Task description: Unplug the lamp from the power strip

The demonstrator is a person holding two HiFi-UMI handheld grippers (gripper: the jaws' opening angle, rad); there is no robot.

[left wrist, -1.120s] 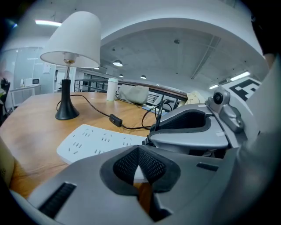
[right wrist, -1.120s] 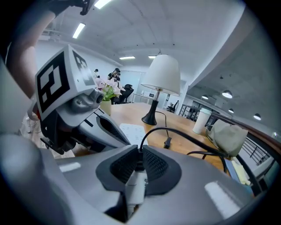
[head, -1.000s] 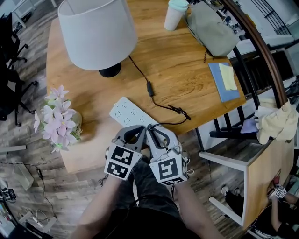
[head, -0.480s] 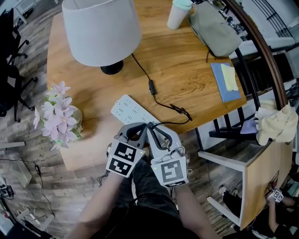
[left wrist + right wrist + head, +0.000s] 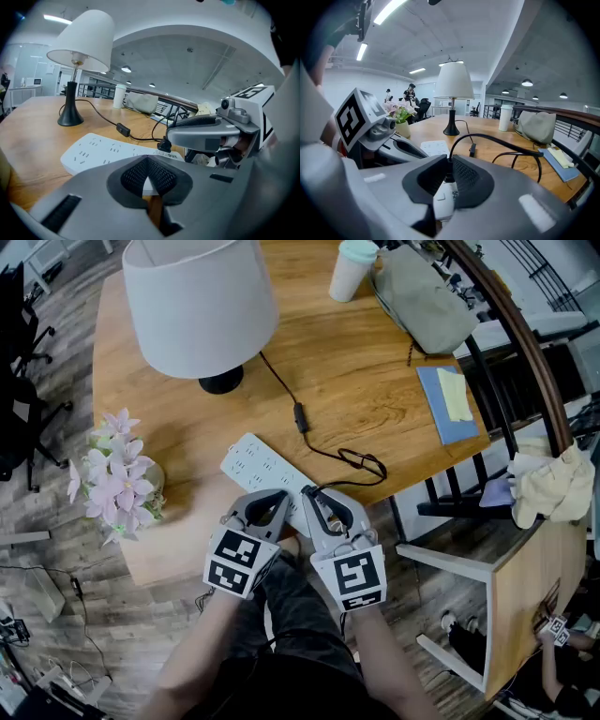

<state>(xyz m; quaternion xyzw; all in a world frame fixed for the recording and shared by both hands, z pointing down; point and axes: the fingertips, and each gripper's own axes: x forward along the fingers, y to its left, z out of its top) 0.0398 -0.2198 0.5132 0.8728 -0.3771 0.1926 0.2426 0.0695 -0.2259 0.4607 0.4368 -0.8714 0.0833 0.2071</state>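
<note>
Clamping white plug [image 5: 444, 199] on black cord [image 5: 492, 137]: mesh-padded right gripper [image 5: 448, 168]; left gripper [image 5: 148, 176] pinching flat white power strip [image 5: 101, 151].

Right of the power strip [image 5: 265, 468] it's mostly bare table [image 5: 384, 362], so plenty of room there, except the black cord [image 5: 302, 418] snakes across and loops just right of it. The flowers [image 5: 112, 474] sit near its left side, and the lamp [image 5: 200, 306] looms beyond it. At its near end my left gripper [image 5: 279, 501] and right gripper [image 5: 314, 501] are jammed side by side.
</note>
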